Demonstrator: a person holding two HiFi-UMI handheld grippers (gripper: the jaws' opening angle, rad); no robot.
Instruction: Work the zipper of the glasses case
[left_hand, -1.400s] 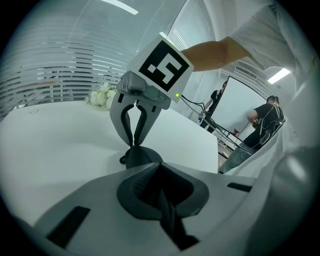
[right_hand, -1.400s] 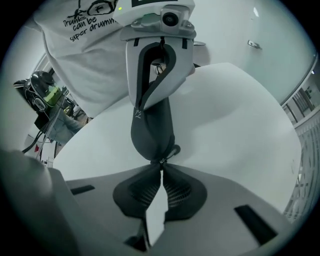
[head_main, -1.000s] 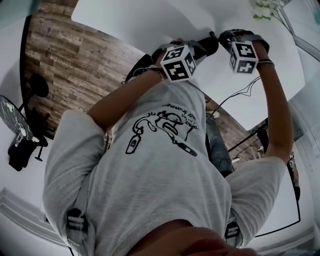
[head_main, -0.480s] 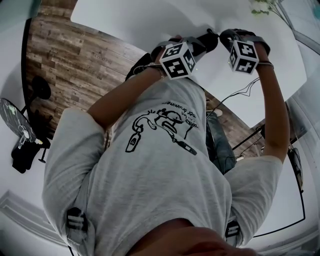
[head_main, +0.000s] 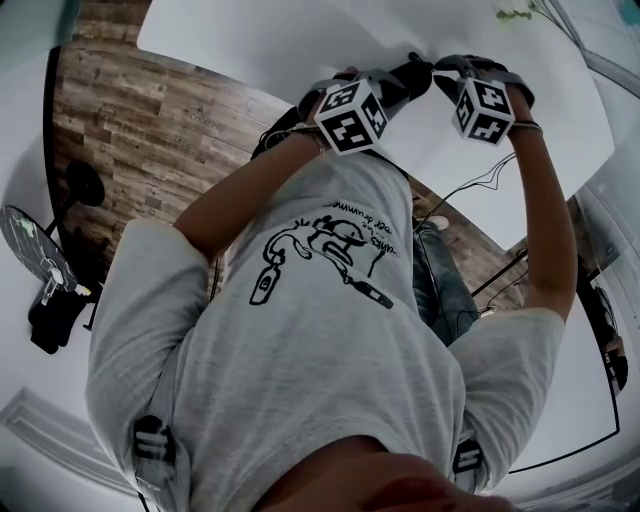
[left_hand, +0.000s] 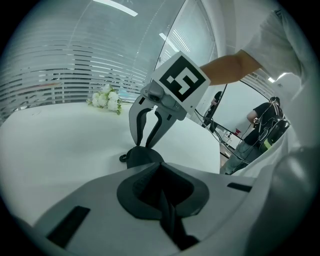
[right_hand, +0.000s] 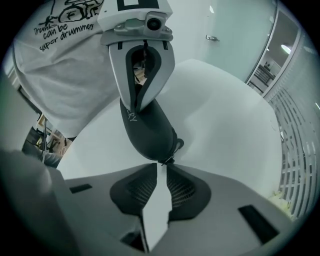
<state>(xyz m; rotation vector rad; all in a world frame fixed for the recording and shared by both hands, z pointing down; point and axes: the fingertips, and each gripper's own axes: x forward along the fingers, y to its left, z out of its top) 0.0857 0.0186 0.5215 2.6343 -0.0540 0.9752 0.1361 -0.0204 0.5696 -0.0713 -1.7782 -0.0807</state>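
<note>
Your left tool (right_hand: 135, 110) is clamped on the glasses case (right_hand: 147, 132) end farthest from your right tool (right_hand: 161, 170), by letters reading "RY", while the right tool's jaws are opening, the zipper pull (right_hand: 167, 157) unpinched at their tips and open white tabletop (right_hand: 225, 115) to the right.

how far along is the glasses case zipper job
Done: the left gripper clamps one end of the glasses case. In hand: the right gripper is opening its jaws, the zipper pull at their tips, unpinched. Left: the case looks closed, so likely the whole zipper run.
</note>
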